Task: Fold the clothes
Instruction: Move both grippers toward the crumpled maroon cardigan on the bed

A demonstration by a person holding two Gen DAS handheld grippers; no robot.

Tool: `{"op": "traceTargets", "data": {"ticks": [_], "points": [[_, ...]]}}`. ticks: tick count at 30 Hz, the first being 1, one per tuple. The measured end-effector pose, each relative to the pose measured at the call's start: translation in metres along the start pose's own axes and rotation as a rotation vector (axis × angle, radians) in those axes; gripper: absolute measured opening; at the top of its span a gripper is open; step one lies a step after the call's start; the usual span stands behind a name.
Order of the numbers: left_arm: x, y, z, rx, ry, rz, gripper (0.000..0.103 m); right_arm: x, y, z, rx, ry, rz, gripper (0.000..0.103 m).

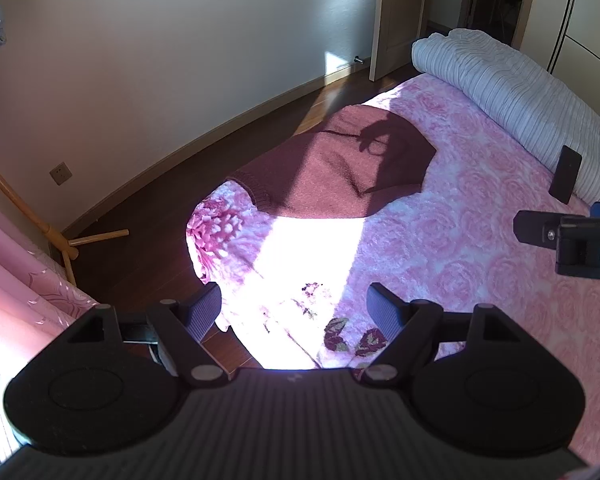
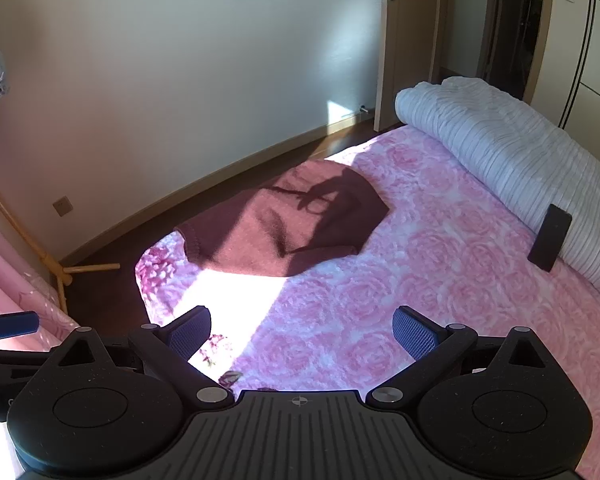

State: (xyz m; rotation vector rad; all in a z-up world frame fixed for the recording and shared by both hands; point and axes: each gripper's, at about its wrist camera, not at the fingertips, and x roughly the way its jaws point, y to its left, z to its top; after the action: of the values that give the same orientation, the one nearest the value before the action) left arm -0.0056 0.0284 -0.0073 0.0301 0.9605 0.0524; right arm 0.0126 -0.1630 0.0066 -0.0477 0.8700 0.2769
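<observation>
A maroon knit sweater (image 1: 332,172) lies folded on the pink floral bedspread (image 1: 480,248) near the bed's far corner, half in sunlight and half in shadow. It also shows in the right wrist view (image 2: 276,228). My left gripper (image 1: 294,312) is open and empty, held above the bed's near corner, well short of the sweater. My right gripper (image 2: 302,330) is open and empty above the bedspread (image 2: 440,280), also short of the sweater. The right gripper's side shows at the right edge of the left wrist view (image 1: 572,240).
A rolled striped grey quilt (image 1: 512,96) lies along the bed's right side, with a black phone-like slab (image 1: 565,174) leaning on it. Dark wood floor (image 1: 148,208), a wooden stand's foot (image 1: 96,238), pink curtains (image 1: 16,280) and an open door (image 2: 404,40) surround the bed.
</observation>
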Motion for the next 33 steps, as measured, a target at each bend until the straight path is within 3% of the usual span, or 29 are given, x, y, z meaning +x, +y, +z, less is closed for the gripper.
{"op": "traceTargets", "data": {"ticks": [33], "points": [[0.015,0.052,-0.017,0.078,0.049,-0.018,0.077,0.027,0.040,-0.018,0.030,0.059,-0.063,0.100]]}}
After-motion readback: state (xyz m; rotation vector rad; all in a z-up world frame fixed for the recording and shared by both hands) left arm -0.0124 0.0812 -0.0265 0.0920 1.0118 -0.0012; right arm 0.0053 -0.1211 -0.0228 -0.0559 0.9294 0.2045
